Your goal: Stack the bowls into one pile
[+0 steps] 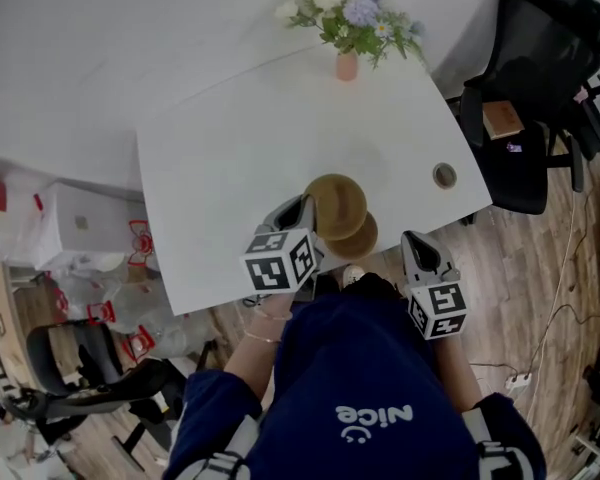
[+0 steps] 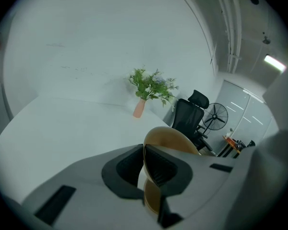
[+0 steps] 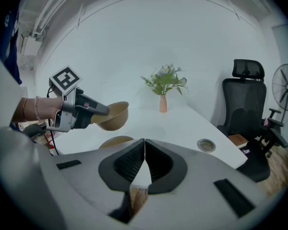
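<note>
My left gripper (image 1: 305,211) is shut on the rim of a tan bowl (image 1: 337,204) and holds it in the air above the table's front edge. In the left gripper view the bowl's (image 2: 169,137) wall stands clamped between the two pads of the left gripper (image 2: 144,158). A second tan bowl (image 1: 358,239) rests on the white table (image 1: 220,178), just below and to the right of the held one. In the right gripper view the lifted bowl (image 3: 113,116) hangs above the resting bowl (image 3: 116,141). My right gripper (image 1: 417,240) waits at the table's front edge, shut with nothing in it (image 3: 144,158).
A pink vase of flowers (image 1: 347,64) stands at the table's far edge. A round cable grommet (image 1: 444,176) sits near the right edge. A black office chair (image 1: 525,108) stands to the right of the table, and boxes and clutter (image 1: 75,228) lie on the floor at left.
</note>
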A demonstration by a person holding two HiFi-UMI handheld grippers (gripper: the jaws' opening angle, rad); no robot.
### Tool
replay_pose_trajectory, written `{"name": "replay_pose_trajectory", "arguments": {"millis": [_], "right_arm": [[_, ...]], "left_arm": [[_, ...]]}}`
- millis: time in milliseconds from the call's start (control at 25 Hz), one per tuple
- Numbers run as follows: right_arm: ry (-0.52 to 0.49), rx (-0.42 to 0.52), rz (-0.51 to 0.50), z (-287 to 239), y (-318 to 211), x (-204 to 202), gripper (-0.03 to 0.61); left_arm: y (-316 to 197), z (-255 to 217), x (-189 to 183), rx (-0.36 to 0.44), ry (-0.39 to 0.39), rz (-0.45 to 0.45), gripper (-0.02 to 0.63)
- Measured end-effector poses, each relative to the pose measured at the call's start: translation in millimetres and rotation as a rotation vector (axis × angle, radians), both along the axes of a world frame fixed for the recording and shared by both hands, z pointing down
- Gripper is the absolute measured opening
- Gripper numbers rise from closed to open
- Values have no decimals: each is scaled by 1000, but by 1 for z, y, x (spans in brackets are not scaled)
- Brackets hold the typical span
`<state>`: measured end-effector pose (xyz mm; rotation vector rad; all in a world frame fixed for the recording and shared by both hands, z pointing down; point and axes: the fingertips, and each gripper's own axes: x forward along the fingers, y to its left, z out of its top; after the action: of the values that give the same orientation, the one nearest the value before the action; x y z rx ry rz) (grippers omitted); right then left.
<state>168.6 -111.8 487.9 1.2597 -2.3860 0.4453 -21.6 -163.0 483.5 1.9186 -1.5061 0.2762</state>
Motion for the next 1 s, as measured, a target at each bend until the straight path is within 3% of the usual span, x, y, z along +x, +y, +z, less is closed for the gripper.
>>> {"name": "replay_pose_trajectory", "arguments": {"millis": [200,720,1000], "right_arm": [[-17,-7,-16,0,-4,8,23],[-38,-9,-69,2,-8,22,23],[-38,-15,-76,7,-5,32,23]], "left_arm": [[14,16,14,-47,16,-19,32],[41,69,38,-160,-97,-45,32],[42,79,39,-145,-168,-85,32]]}}
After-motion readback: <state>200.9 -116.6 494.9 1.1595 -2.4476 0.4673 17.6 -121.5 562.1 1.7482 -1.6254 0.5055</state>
